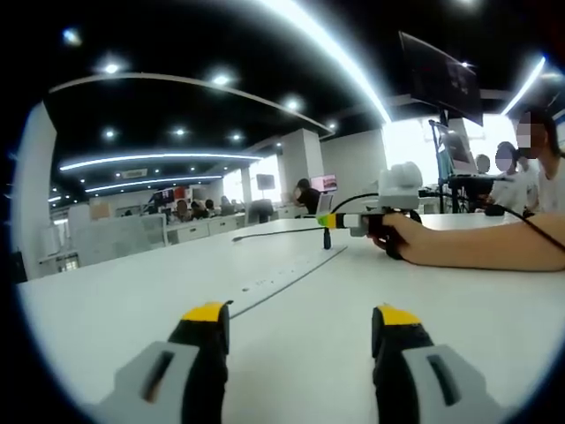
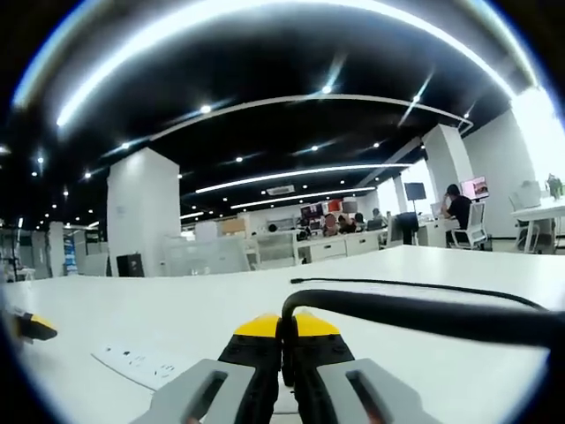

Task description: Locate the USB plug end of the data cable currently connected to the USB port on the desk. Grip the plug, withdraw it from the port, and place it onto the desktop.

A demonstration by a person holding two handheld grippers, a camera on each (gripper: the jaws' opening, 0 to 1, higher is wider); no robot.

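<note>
- Left gripper, yellow-tipped with grey jaws, sits low over the white counter, jaws spread wide and holding nothing.
- Right gripper has its jaws pressed together on the thick black data cable, which loops up from the tips and runs off to the right.
- From the left gripper view, the right gripper sits across the counter in a person's hand, a small dark plug hanging at its tip just above the counter's recessed white port strip.
</note>
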